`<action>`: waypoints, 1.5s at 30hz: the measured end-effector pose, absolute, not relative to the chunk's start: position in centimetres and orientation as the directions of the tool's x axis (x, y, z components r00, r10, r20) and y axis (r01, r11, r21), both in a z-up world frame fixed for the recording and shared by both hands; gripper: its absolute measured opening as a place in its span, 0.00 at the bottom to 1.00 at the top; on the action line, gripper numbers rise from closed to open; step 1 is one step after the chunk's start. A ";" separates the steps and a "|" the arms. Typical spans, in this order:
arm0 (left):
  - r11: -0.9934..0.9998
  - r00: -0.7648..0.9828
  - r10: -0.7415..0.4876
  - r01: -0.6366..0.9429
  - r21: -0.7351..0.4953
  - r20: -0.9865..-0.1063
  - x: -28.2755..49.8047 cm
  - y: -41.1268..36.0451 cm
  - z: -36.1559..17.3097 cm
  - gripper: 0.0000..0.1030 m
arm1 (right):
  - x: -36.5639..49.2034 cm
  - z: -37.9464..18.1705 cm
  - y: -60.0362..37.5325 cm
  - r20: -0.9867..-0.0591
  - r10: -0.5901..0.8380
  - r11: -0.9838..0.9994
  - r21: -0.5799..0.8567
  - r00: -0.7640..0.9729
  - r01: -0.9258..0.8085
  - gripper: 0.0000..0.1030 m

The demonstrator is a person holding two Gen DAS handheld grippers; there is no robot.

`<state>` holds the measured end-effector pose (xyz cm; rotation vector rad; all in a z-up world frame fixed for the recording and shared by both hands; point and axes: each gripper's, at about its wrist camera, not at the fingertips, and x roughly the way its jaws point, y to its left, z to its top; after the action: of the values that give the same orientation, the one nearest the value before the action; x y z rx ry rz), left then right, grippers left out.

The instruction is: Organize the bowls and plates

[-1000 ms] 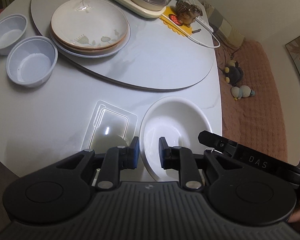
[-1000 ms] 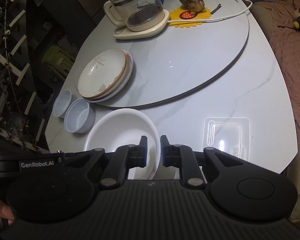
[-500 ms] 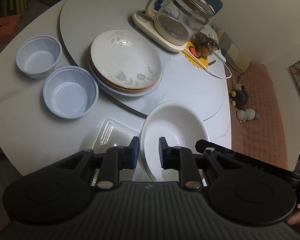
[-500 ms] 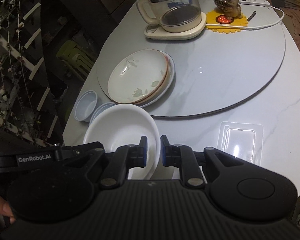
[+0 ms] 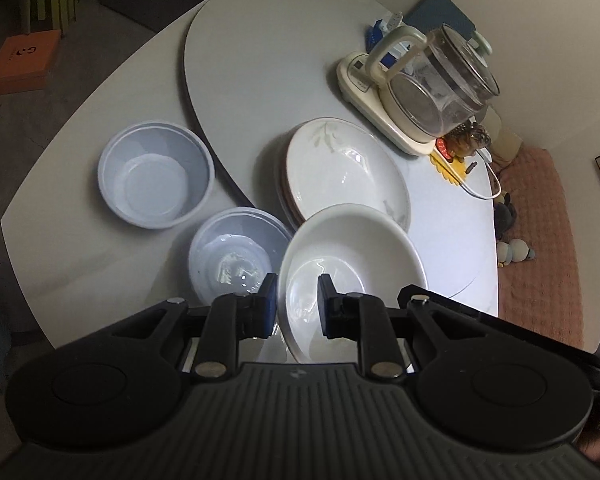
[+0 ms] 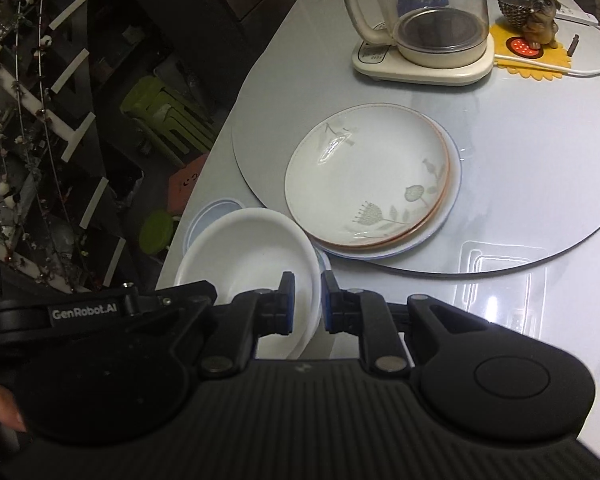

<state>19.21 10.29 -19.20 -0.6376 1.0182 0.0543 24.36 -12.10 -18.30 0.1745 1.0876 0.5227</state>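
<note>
1. Now the white bowl (image 5: 352, 264) is up in the air, held by both grippers at once
2. The left gripper (image 5: 298, 304) has its two fingers pinched narrow on the bowl's near left rim, one finger outside and one inside
3. The right gripper (image 6: 307, 300) has its fingers pinched narrow on the bowl's right rim, one finger on each side of the edge
4. Seen from the left wrist, the white bowl hangs over the near edge of the plate stack (image 5: 340, 172) and covers a bit of it
5. The plate stack sits on the round turntable (image 5: 252, 60), and its top plate has leaf and flower drawings
6. A blue-grey bowl (image 5: 232, 256) sits on the table (image 5: 60, 208) just left of the white bowl, partly under it
7. Another blue-grey bowl (image 5: 156, 174) sits farther left of the plate stack, apart from the first one
8. A glass kettle (image 6: 432, 20) on its cream base stands behind the plate stack
9. A little dog figure (image 6: 538, 20) stands on a yellow mat right of the kettle
10. A clear plastic tray (image 6: 504, 280) lies on the table, to the right of the white bowl
</note>
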 end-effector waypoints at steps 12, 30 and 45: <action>0.853 0.505 -0.271 -0.268 -0.447 -0.819 22.8 15.3 -26.2 0.22 | 25.2 -23.7 -6.9 -0.821 0.424 0.901 0.339 0.383 -0.270 0.16; 0.899 0.420 -0.272 -0.210 -0.385 -0.866 24.2 14.0 -26.2 0.43 | 24.7 -24.5 -8.0 -0.843 0.358 0.934 0.327 0.401 -0.146 0.22; 0.899 0.364 -0.290 -0.214 -0.383 -0.885 22.6 14.6 -27.7 0.50 | 24.9 -25.9 -7.3 -0.888 0.313 0.950 0.291 0.337 -0.116 0.37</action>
<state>22.61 14.62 -27.70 -0.4810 1.2109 -0.0511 24.94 -7.26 -25.93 0.1874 1.1965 0.2821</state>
